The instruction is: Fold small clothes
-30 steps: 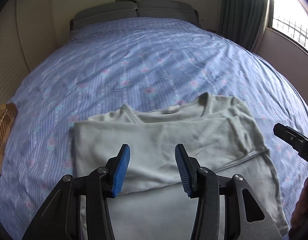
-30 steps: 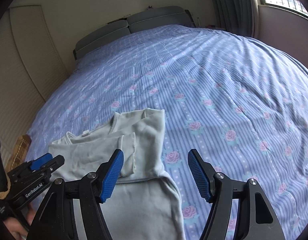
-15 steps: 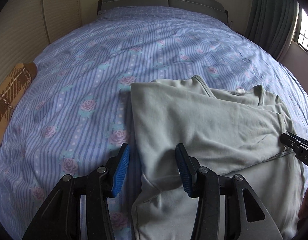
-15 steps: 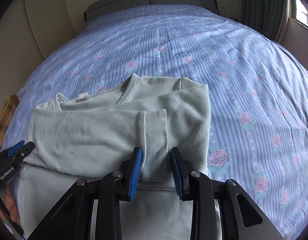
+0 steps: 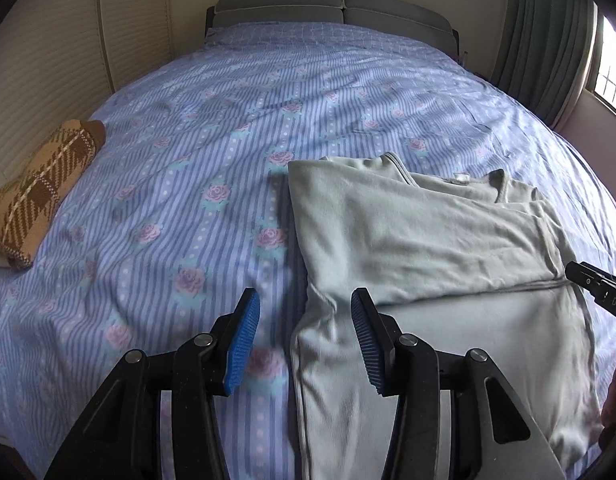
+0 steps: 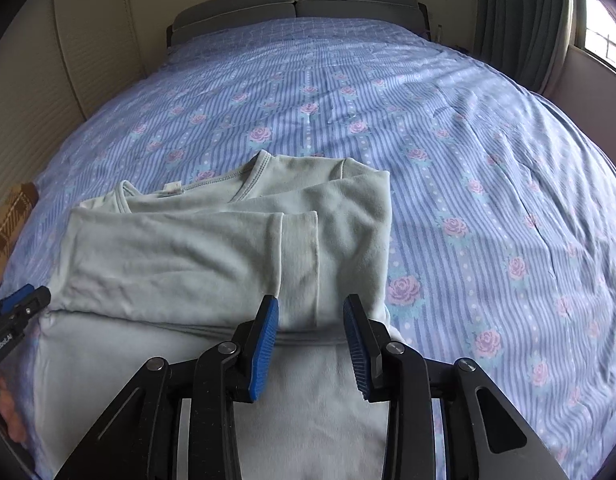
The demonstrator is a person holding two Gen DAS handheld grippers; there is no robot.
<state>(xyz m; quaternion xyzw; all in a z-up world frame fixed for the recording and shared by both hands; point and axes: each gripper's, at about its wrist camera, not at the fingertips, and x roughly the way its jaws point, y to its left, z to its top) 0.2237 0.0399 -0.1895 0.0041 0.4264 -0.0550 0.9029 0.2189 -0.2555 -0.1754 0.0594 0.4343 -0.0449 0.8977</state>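
Nearest the left wrist camera, the left tongs (image 5: pixel 303 336) stand wide apart with their blue ribbed pads straddling the left edge of the pale green long-sleeved cotton top (image 5: pixel 420 248), one pad over the striped bedspread and the other over the cloth; nothing is pinched between them. Just right of that edge, at the top's right side, the black tip of the right tongs (image 5: pixel 596 292) pokes in from the frame border. Seen from the right wrist camera, the right tongs (image 6: pixel 311 330) are partly open, their pads either side of the folded sleeve cuff (image 6: pixel 299 240) near the top's right edge, with cloth lying in the gap but not squeezed by the pads. The left tongs' tip (image 6: pixel 17 310) shows at the top's left side. That top lies flat on the blue striped bedspread with pink roses (image 6: pixel 488 152), sleeves folded across the chest and the neckline with its small white label (image 6: pixel 172 188) turned away from the cameras. Left of the top, well apart from it, rests a brown and tan plaid knitted item (image 5: pixel 39 184). Beyond the top, at the far end of the bed, stands the grey padded headboard (image 5: pixel 328 2)
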